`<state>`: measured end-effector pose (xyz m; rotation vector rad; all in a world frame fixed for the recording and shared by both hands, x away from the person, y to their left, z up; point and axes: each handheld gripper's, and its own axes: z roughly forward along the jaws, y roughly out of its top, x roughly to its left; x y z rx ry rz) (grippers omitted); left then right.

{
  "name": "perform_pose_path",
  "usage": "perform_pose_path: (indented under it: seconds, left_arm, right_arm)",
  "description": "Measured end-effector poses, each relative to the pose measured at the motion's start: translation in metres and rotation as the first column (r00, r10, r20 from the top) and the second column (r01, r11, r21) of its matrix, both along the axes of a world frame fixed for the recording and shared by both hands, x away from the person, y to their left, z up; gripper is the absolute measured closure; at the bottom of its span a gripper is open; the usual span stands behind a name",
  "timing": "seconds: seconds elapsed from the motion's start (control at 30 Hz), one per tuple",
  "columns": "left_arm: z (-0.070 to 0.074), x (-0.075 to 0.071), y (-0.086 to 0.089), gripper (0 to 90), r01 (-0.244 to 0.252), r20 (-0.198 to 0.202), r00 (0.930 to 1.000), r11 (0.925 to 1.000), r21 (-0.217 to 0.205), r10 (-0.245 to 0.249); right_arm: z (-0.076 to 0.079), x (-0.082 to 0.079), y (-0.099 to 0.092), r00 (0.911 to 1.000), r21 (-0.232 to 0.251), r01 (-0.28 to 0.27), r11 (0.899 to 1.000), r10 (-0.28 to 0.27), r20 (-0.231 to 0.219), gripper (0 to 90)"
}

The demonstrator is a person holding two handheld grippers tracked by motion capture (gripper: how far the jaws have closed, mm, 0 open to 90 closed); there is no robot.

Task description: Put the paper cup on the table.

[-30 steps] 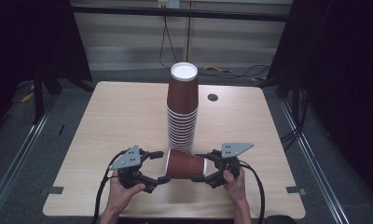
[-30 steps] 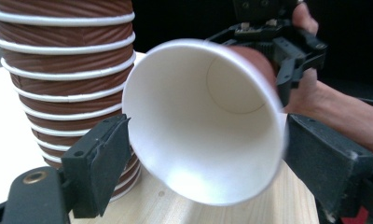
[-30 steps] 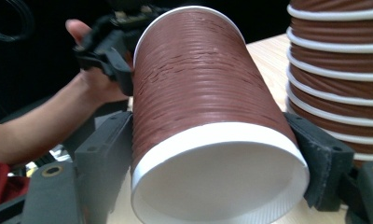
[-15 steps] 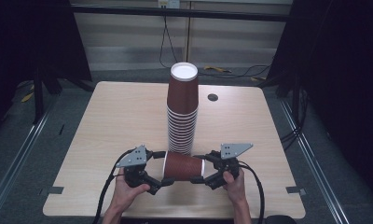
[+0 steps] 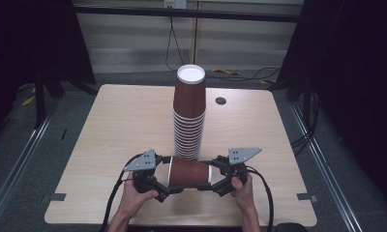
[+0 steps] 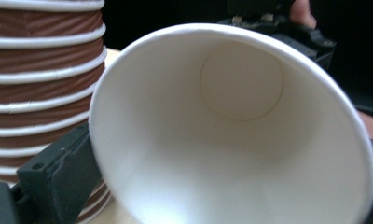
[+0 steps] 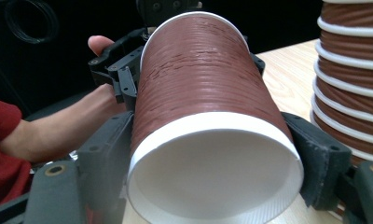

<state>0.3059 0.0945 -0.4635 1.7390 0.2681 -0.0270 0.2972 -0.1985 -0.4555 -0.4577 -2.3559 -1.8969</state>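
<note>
Brown cup [image 5: 189,172] sideways, right tongs [image 5: 212,175] clamping, left tongs [image 5: 166,177] (opening) seemingly loose.

Held cup [image 7: 208,88]: ribbed brown paper, matt; smooth white inside [image 6: 231,140]. Cup stack [image 5: 189,116]: same ribbed paper, white rims. Table [image 5: 109,130]: pale wood-grain laminate, smooth. Gripper pads [image 7: 105,154]: matt black plastic.

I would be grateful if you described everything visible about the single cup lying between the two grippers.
The cup is ribbed brown paper with a white inside, empty, held on its side in front of the stack. The right gripper clamps its closed bottom end; the left gripper, its jaws just opened, stands around the open rim.
</note>
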Motion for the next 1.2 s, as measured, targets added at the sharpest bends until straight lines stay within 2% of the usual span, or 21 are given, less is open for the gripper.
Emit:
perform_pose_path:
  seconds: [0.1, 0.23, 0.37, 0.43, 0.47, 0.53, 0.7, 0.73, 0.77, 0.87, 0.97, 1.2]
  left_arm:
    - [0.002, -0.001, -0.001, 0.4, 0.015, 0.005, 0.9999, 0.9999, -0.002, -0.015]
    - [0.004, -0.002, -0.003, 0.7, 0.011, 0.017, 0.9998, 0.9999, 0.0, -0.011]
    - [0.006, -0.002, -0.003, 1.8, 0.007, 0.017, 0.9998, 0.9996, 0.027, -0.008]
    - [0.007, -0.002, -0.004, 2.6, 0.019, 0.014, 0.9997, 0.9995, 0.026, -0.019]
    - [0.008, -0.002, -0.003, 3.4, 0.008, 0.022, 0.9997, 0.9993, 0.036, -0.008]
    - [0.008, -0.002, -0.003, 5.3, 0.03, 0.019, 0.9993, 0.999, 0.032, -0.031]
    - [0.009, -0.002, -0.003, 6.4, 0.031, 0.025, 0.9992, 0.9982, 0.051, -0.032]
    - [0.01, -0.003, -0.003, 6.4, 0.01, 0.032, 0.9994, 0.9978, 0.065, -0.012]
    - [0.011, -0.003, -0.003, 6.6, 0.024, 0.031, 0.9992, 0.9976, 0.066, -0.026]
    - [0.011, -0.001, -0.002, 7.5, 0.02, 0.032, 0.9992, 0.9979, 0.062, -0.022]
    - [0.012, 0.0, -0.002, 7.6, 0.012, 0.039, 0.9991, 0.9968, 0.079, -0.016]
    - [0.011, -0.001, -0.001, 7.8, 0.003, 0.027, 0.9996, 0.9967, 0.081, -0.005]
  right_arm:
    - [0.0, 0.0, 0.001, 0.9999, 0.009, -0.011, 1.0, 0.011, -0.004, 23.1]
    - [-0.001, 0.0, 0.001, 0.9997, 0.002, -0.023, 1.0, 0.023, -0.002, 23.1]
    - [-0.001, 0.0, 0.001, 0.9997, -0.002, -0.025, 1.0, 0.025, 0.003, 23.1]
    - [-0.001, 0.0, 0.001, 0.9997, -0.016, -0.025, 1.0, 0.025, 0.001, 22.5]
    - [-0.002, 0.0, 0.001, 0.9997, -0.022, -0.022, 1.0, 0.022, 0.004, 22.3]
    - [-0.003, 0.0, 0.001, 0.9998, -0.035, -0.017, 0.999, 0.017, 0.006, 20.5]
    - [-0.004, 0.001, 0.001, 0.9999, -0.044, -0.015, 0.999, 0.015, -0.003, 19.0]
    - [-0.005, 0.001, 0.001, 0.9999, -0.049, -0.013, 0.999, 0.012, -0.005, 18.6]
    - [-0.005, 0.001, 0.001, 1.0, -0.057, -0.007, 0.998, 0.007, -0.005, 18.1]
    - [-0.005, 0.001, -0.001, 0.9998, -0.064, 0.02, 0.998, -0.02, 0.0, 16.4]
    - [-0.005, 0.002, -0.001, 0.9991, -0.063, 0.041, 0.997, -0.041, 0.008, 15.5]
    - [-0.006, 0.001, -0.002, 0.9967, -0.064, 0.08, 0.995, -0.08, 0.014, 13.8]
